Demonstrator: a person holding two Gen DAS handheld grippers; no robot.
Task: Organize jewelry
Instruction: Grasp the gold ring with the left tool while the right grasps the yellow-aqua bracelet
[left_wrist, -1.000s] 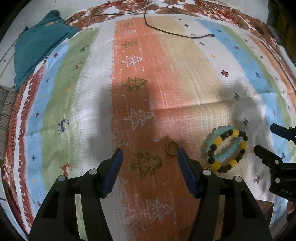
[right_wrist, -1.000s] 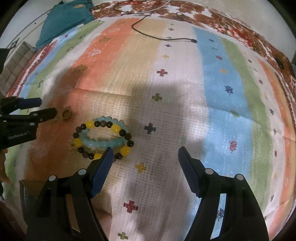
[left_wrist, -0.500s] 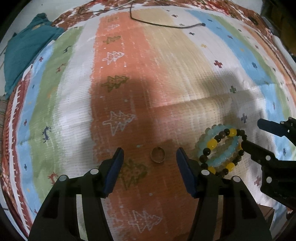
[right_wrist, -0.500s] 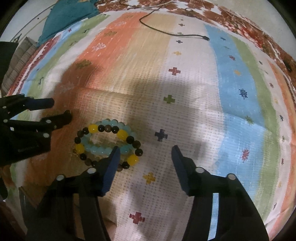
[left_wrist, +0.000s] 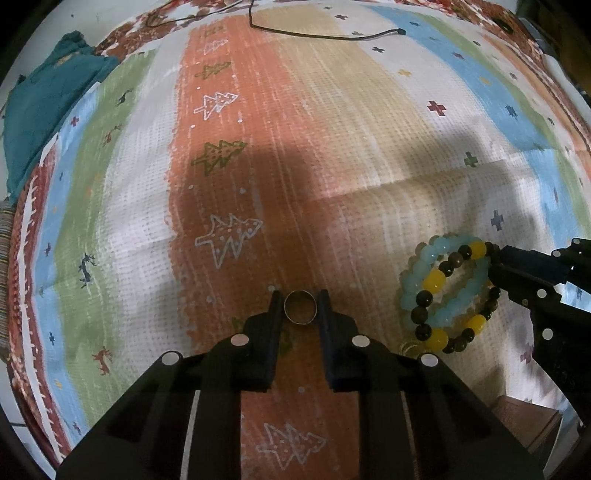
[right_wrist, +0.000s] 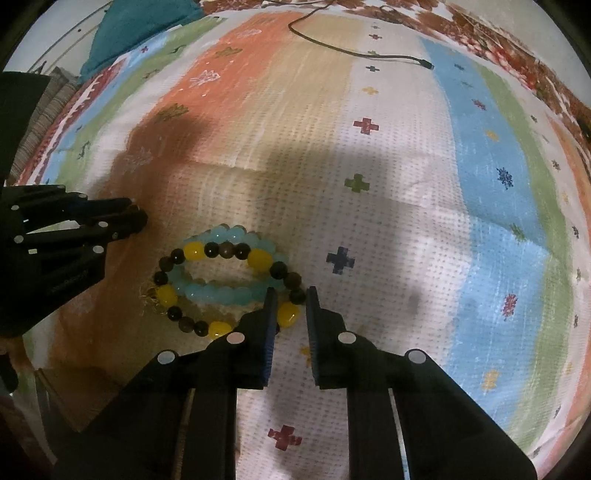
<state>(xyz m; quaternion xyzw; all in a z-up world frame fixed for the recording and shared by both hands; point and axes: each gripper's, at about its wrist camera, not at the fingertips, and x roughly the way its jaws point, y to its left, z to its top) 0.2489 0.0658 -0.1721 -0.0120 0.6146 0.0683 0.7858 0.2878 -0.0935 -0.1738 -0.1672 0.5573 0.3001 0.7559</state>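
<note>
With your left gripper (left_wrist: 300, 309) clamped on the thin brass-coloured metal ring (left_wrist: 300, 312) and your right gripper (right_wrist: 289, 306) pinching the black-and-yellow beaded bracelet (right_wrist: 229, 286) just right of that ring, you're at the pick-up, so lift both gently.

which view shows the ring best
The left wrist view: the ring sits in plain sight between the fingertips of the left gripper, which has closed on it. In the right wrist view the ring cannot be made out, only that gripper from the side.

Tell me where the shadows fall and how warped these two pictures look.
Left wrist view: a broad shadow covers the striped cloth around the ring; fisheye bulges the stripes, corners go black. Right wrist view: shadow lies over the beaded bracelets, same barrel distortion, far edge soft.
</note>
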